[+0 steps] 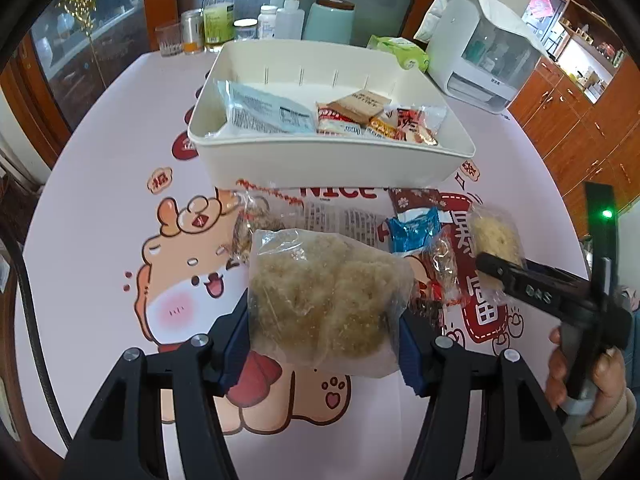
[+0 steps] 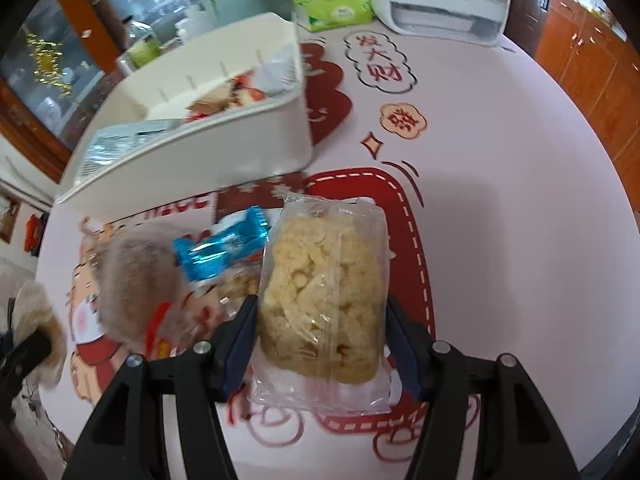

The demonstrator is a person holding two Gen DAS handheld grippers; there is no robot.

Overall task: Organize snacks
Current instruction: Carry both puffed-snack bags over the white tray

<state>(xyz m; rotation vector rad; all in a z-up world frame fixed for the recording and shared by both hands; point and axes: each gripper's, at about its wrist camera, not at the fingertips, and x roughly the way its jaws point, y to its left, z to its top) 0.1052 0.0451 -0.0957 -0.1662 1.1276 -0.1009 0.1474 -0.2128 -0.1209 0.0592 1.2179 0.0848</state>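
Note:
My left gripper [image 1: 324, 334] is shut on a clear bag of brown puffed-rice cake [image 1: 324, 296], held just above the table. My right gripper [image 2: 320, 332] is shut on a clear bag of pale yellow rice cake [image 2: 324, 292]; it also shows in the left wrist view [image 1: 494, 236], held by the right gripper's black fingers [image 1: 516, 276]. The white bin [image 1: 332, 160] stands beyond with several packaged snacks inside. On the table between lie a blue-wrapped snack [image 1: 414, 230], a small clear-wrapped cake [image 1: 440, 256] and another brown cake bag [image 1: 256, 220].
The round table has a pink cartoon cloth [image 1: 100, 200]. Bottles and jars [image 1: 220, 20] stand at the back, a green tissue pack [image 1: 400, 52] and a white appliance [image 1: 480, 52] at the back right. Wooden cabinets [image 1: 580, 128] are to the right.

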